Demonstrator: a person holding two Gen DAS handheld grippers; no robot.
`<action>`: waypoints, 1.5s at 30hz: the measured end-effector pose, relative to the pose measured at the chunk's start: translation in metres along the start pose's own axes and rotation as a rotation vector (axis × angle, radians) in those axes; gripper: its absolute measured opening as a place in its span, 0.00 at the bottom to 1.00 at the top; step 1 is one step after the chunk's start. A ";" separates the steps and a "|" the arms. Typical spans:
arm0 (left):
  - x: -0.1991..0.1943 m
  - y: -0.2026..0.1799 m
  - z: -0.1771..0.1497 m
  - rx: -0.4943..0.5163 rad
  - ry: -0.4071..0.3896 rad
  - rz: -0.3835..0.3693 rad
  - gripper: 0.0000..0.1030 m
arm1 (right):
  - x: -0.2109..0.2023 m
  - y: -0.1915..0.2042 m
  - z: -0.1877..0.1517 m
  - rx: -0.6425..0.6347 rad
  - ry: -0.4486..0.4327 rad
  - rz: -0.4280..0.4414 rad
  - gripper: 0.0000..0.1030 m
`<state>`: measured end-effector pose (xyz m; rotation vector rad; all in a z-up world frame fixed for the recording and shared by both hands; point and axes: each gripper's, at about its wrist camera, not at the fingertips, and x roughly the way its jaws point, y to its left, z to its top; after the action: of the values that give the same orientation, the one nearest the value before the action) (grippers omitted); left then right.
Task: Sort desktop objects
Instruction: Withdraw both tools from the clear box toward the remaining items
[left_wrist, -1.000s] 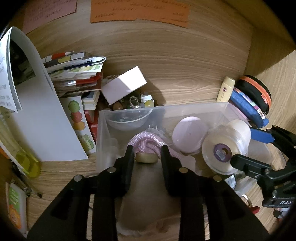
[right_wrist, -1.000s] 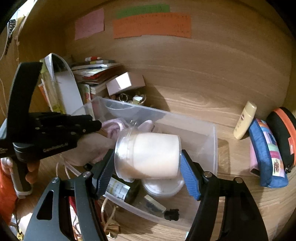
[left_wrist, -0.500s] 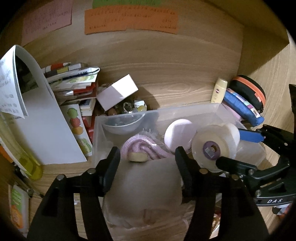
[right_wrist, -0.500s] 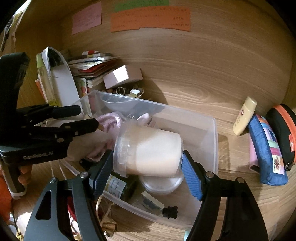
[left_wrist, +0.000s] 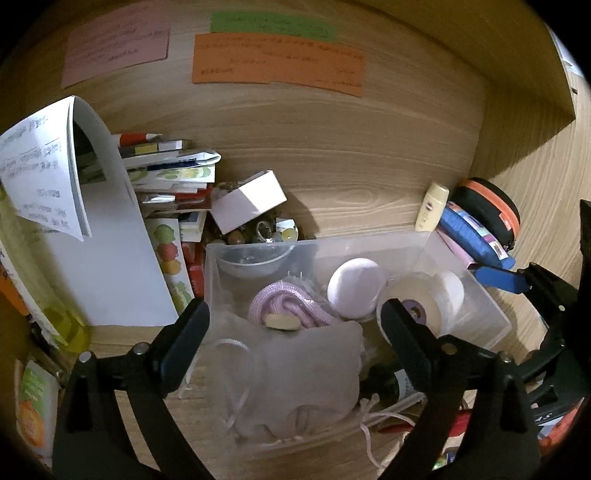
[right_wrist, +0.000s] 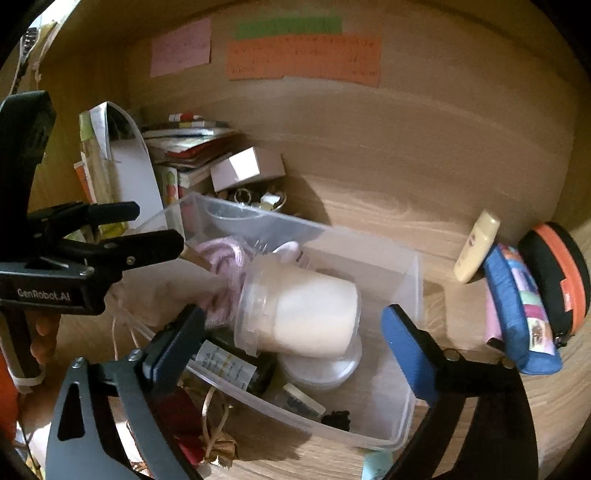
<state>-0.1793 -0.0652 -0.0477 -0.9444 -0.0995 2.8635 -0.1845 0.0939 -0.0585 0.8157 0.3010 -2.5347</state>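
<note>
Both pairs of jaws are opening over a clear plastic bin (right_wrist: 410, 280) that sits on the wooden tabletop (right_wrist: 461, 435).

The right gripper (right_wrist: 291, 325) has let go of a white jar (right_wrist: 306, 314): its blue pads stand clear of the jar on either side, with gaps showing. The jar lies on its side between and just ahead of the jaws, its long axis running across from one jaw toward the other. The lidded, ribbed end points to the left jaw and the rounded base to the right one. It rests inside the bin, on top of a flat round container (right_wrist: 321, 365) and beside a dark bottle (right_wrist: 236, 369).

The left gripper (left_wrist: 295, 321) is likewise released, grasping nothing. Between its jaws lies a translucent drawstring pouch (left_wrist: 291, 376), slumped in the bin's near end, its mouth toward the camera. Just beyond the jaw tips sits a coiled pink rope (left_wrist: 284, 306), and to its right a pale round lid (left_wrist: 356, 288).
</note>
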 end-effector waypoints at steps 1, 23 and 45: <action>-0.002 -0.001 0.000 0.001 -0.002 0.006 0.92 | -0.001 0.000 0.001 -0.003 -0.005 -0.003 0.94; -0.071 -0.034 -0.034 0.102 -0.007 0.084 0.99 | -0.082 -0.036 -0.022 0.024 -0.066 -0.015 0.96; -0.051 -0.084 -0.096 0.131 0.184 -0.037 0.99 | -0.064 -0.080 -0.103 0.092 0.186 -0.006 0.96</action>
<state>-0.0734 0.0129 -0.0866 -1.1591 0.0862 2.6961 -0.1259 0.2211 -0.0973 1.0899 0.2477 -2.4975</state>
